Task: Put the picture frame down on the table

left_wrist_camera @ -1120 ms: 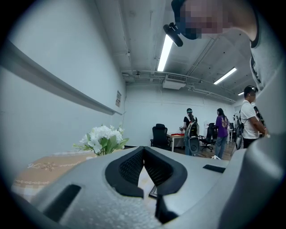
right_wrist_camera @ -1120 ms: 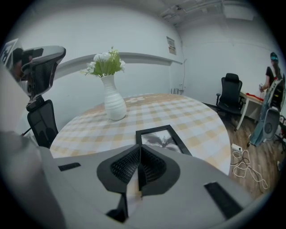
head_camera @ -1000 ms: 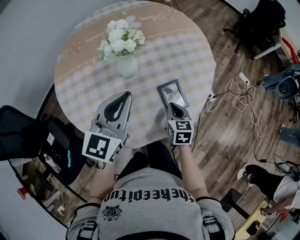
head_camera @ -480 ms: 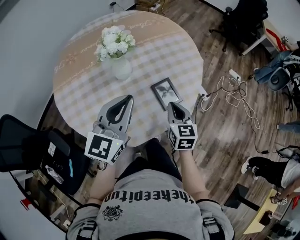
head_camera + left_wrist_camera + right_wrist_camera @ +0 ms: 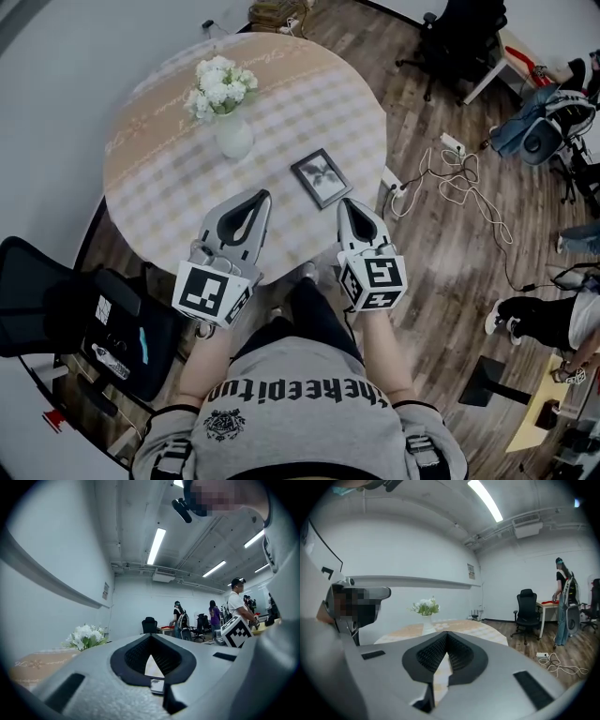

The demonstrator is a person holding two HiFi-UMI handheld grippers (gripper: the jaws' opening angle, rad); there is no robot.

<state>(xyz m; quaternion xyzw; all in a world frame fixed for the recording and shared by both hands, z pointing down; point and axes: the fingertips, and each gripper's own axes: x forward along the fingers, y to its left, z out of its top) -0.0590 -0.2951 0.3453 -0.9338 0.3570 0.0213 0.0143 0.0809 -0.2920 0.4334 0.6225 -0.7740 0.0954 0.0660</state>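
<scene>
The dark picture frame (image 5: 322, 178) lies flat on the round checked table (image 5: 159, 178), near its front right edge. Neither gripper touches it. My right gripper (image 5: 346, 203) is shut and empty, its tip a short way in front of the frame's near corner, over the table's edge. To the left, my left gripper (image 5: 262, 196) is also shut and empty, level with the frame's left side. In the left gripper view the jaws (image 5: 151, 637) meet with nothing between them. The right gripper view shows its jaws (image 5: 446, 634) closed in the same way.
A white vase of white flowers (image 5: 232, 134) stands on the table behind the frame; the flowers (image 5: 85, 636) and the vase (image 5: 426, 622) also show in the gripper views. Black office chairs (image 5: 458, 37) and loose cables (image 5: 452, 178) lie on the wooden floor to the right. People stand farther off.
My right gripper has let go of the frame's near edge and drawn back toward me. The frame stays flat on the table. The left gripper has hardly moved.
</scene>
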